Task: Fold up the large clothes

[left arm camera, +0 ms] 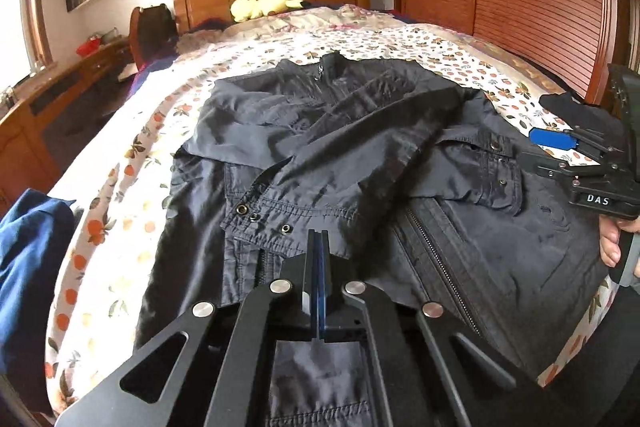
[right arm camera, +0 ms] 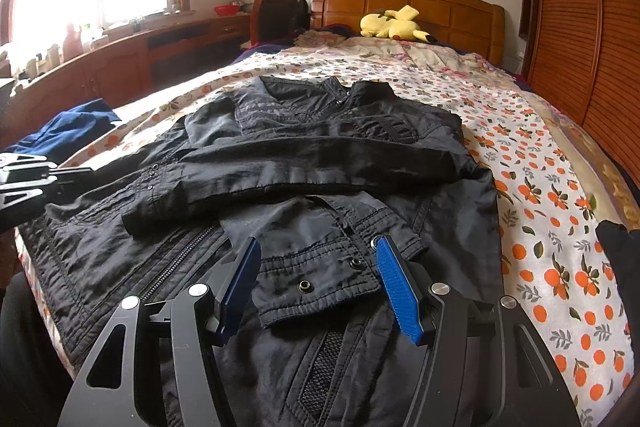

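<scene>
Left wrist view: our clenched left gripper (left arm camera: 318, 243) holds nothing, near the jacket (left arm camera: 360, 155) hem; right gripper (right arm camera: 316, 267), released, straddles the cuff (right arm camera: 320, 283).

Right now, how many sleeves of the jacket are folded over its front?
2. One sleeve lies across the chest of the jacket, its cuff toward the left gripper. The other sleeve lies lower, its cuff between the right gripper's open fingers.

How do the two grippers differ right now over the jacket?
The left gripper is shut, pads together with no cloth visible between them; the right gripper stands open, a snap-buttoned cuff lying between its fingers, unpinched. Both hover above the dark jacket on the bed.
</scene>
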